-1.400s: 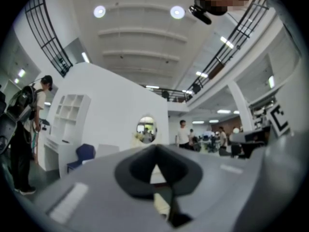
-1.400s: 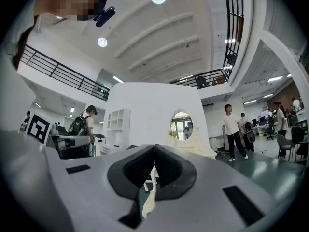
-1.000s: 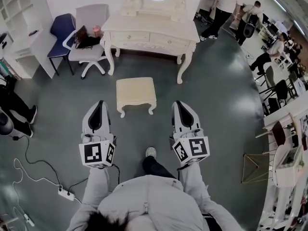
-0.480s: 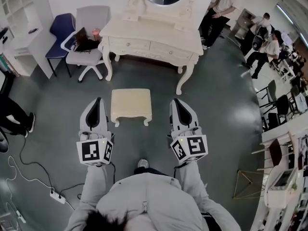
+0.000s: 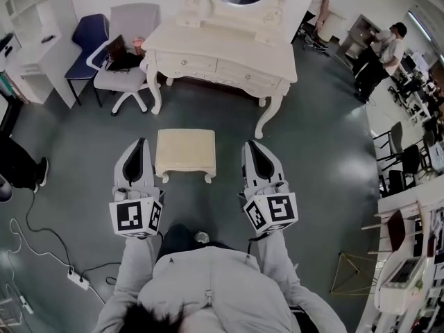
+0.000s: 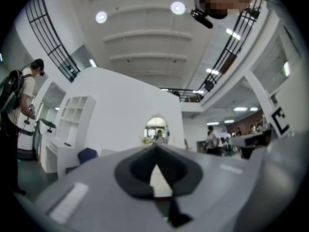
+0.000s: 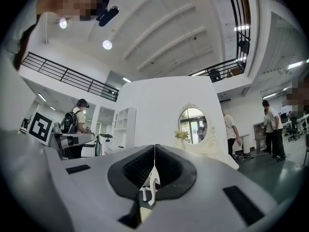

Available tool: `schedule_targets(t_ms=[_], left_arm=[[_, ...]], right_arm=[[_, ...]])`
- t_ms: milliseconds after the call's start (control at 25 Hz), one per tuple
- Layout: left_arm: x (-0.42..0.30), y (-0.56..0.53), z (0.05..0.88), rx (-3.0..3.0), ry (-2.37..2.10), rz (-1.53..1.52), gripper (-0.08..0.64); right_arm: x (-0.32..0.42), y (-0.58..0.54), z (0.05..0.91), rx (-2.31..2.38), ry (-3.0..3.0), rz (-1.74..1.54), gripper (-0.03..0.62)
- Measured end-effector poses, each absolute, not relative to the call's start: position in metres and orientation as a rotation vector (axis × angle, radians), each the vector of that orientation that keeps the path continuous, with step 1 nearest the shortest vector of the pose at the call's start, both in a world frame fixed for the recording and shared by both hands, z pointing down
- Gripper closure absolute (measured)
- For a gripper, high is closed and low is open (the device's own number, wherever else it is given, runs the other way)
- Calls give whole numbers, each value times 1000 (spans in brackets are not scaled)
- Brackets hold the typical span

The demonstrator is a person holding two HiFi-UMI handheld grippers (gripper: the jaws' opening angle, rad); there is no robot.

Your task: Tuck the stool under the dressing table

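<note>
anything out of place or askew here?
Only the stool: it stands out on the open floor, clear of the dressing table and slightly askew to its front edge. Nothing looks spilled or damaged.

The stool [image 5: 185,152] and dressing table [image 5: 222,47] are cream, the floor [image 5: 326,137] dark grey-green, one chair [image 5: 90,33] navy blue.

Site: a large open lab hall, not a home. I stand on a grey floor [image 5: 326,151] in a mock bedroom corner, with a dressing table [image 5: 222,47] against a freestanding white partition [image 7: 159,105]. Around it are an office chair [image 5: 135,21], a power strip [image 5: 73,277] with trailing cables, a mezzanine railing [image 7: 67,76] and other people [image 5: 380,55].
</note>
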State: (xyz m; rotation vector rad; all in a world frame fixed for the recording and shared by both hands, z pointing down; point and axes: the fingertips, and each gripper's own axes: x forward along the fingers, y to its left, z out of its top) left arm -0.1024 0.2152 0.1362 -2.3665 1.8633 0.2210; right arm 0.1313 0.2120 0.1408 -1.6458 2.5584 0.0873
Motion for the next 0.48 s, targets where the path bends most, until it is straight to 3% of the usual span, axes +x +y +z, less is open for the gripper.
schedule_targets(t_ms=[480], left_arm=[[-105,157,144,-2408,1863,190,551]], right_arm=[[127,160,155,-1678,2570,31,591]])
